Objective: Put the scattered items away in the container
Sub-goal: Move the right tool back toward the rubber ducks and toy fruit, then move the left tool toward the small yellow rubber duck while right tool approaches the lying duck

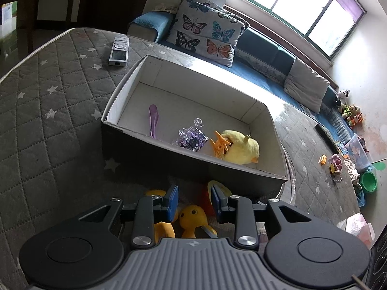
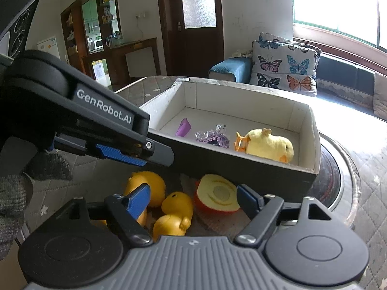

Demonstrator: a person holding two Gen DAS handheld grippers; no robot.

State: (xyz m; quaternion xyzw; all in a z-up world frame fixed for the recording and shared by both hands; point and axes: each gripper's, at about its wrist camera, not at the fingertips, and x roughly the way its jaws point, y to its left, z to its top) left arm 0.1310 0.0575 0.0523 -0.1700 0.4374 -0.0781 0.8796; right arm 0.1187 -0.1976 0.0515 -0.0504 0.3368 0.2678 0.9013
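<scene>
An open cardboard box [image 1: 130,82] [image 2: 312,142] stands on the quilted table. It holds a purple spoon [image 1: 153,118], a clear bottle of purple glitter [image 1: 191,137], an orange hair clip [image 1: 220,145] and a yellow plush chick [image 1: 241,147] [image 2: 271,145]. In front of the box lie a yellow rubber duck [image 2: 175,207] [image 1: 193,220], a second yellow toy [image 2: 150,186] and an orange half-fruit toy [image 2: 217,195]. My left gripper [image 1: 194,203] is open above the duck and also shows in the right wrist view [image 2: 125,155]. My right gripper [image 2: 193,198] is open over the toys.
A white remote [image 1: 119,50] lies on the table's far left. A blue sofa with a butterfly cushion [image 1: 205,31] stands behind the table. Small toys [image 1: 335,164] and a green bowl [image 1: 368,181] lie at the right. A gloved hand [image 2: 14,193] holds the left gripper.
</scene>
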